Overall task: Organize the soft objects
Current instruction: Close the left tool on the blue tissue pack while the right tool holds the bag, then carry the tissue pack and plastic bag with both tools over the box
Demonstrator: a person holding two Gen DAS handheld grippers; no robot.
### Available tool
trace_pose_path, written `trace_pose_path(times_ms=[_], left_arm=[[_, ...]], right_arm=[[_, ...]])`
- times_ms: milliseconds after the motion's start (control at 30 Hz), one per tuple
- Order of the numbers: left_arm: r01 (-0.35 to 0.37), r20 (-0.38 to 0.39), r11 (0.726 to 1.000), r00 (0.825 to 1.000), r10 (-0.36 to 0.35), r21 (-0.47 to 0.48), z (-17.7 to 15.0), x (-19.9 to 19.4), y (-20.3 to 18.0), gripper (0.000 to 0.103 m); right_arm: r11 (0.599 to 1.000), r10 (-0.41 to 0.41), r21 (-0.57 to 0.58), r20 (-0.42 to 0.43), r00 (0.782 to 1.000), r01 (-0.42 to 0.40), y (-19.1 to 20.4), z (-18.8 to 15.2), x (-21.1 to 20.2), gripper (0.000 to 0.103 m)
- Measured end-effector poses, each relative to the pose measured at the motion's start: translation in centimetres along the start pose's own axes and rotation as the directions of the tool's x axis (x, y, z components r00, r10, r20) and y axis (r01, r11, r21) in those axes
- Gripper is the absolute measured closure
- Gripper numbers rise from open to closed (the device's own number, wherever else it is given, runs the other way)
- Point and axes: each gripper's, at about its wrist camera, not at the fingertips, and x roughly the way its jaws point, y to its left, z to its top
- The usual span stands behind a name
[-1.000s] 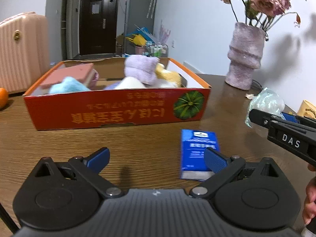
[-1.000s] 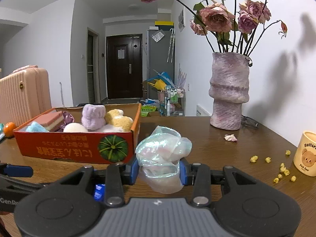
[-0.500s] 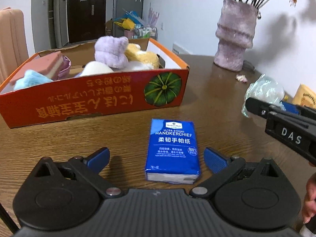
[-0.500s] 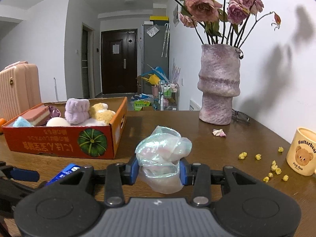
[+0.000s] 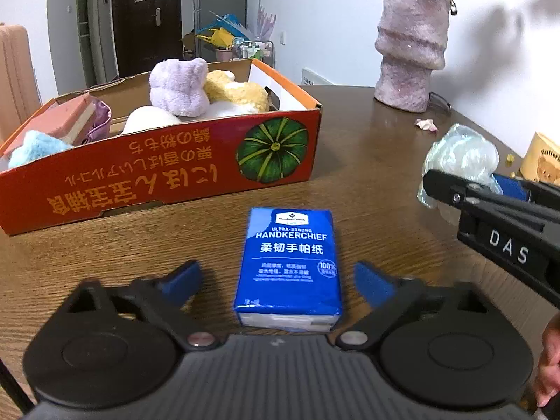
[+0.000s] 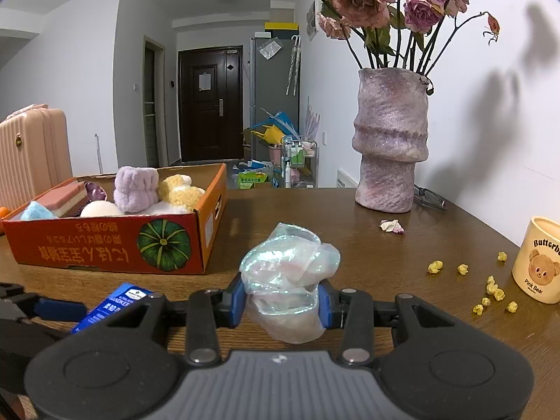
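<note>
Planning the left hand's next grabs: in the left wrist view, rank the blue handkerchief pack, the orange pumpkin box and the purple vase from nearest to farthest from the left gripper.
1. Blue handkerchief pack: lying on the table between the closing jaws of the left gripper, pads not yet touching it.
2. Orange pumpkin box: behind the pack, to the left.
3. Purple vase: far right, at the wall.
</note>
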Motion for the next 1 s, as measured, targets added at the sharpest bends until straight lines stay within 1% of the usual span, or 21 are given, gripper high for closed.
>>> trace_pose_path(times_ms=[33,67,100,133,167,267,500,733,867,1000], left_arm=[[-0.007,0.002,1.000,1.000,0.007,0.010,0.0,0.0,-0.2,0.027],[-0.022,0.010,0.999,1.000,0.021,0.025,-0.1,0.0,-0.4,0.032],[-0.025,0.018,0.999,1.000,0.024,0.033,-0.1,-0.1,-0.5,0.043],[-0.020,0.026,0.999,0.999,0.019,0.036,-0.1,-0.2,-0.5,0.048],[-0.012,0.032,0.999,0.999,0.010,0.040,-0.2,-0.3,-0.5,0.050],[-0.013,0.042,0.999,0.999,0.011,0.053,-0.2,-0.4,-0.7,0.050],[-0.029,0.053,0.999,0.998,0.027,0.026,-0.1,-0.6,0.0,0.051],[-0.055,0.105,0.998,0.993,0.057,-0.018,0.1,-1.7,1.2,0.051],[-0.079,0.143,0.996,0.986,0.083,-0.036,0.0,-2.8,1.9,0.051],[-0.087,0.184,0.994,0.978,0.097,-0.059,0.0,-4.0,2.9,0.051]], right_arm=[[1.000,0.000,0.002,0.002,1.000,0.000,0.0,0.0,0.0,0.064],[1.000,0.000,0.004,0.003,1.000,0.000,0.0,-0.1,0.0,0.064],[1.000,-0.003,0.006,0.005,1.000,0.003,0.0,-0.1,0.0,0.064],[1.000,-0.005,0.010,0.007,1.000,0.005,0.0,-0.1,0.0,0.064],[1.000,-0.005,0.016,0.007,1.000,0.005,0.1,-0.1,0.0,0.064],[1.000,0.002,0.028,0.011,1.000,-0.002,0.3,-0.1,-0.2,0.064],[0.999,0.014,0.040,0.030,0.999,-0.015,1.7,-0.1,-0.4,0.064],[0.998,0.006,0.062,0.071,0.997,-0.010,3.0,0.0,-0.9,0.064],[0.997,0.007,0.074,0.099,0.995,-0.015,3.6,0.1,-1.1,0.064],[0.995,0.014,0.093,0.128,0.992,-0.026,4.3,0.3,-1.4,0.064]])
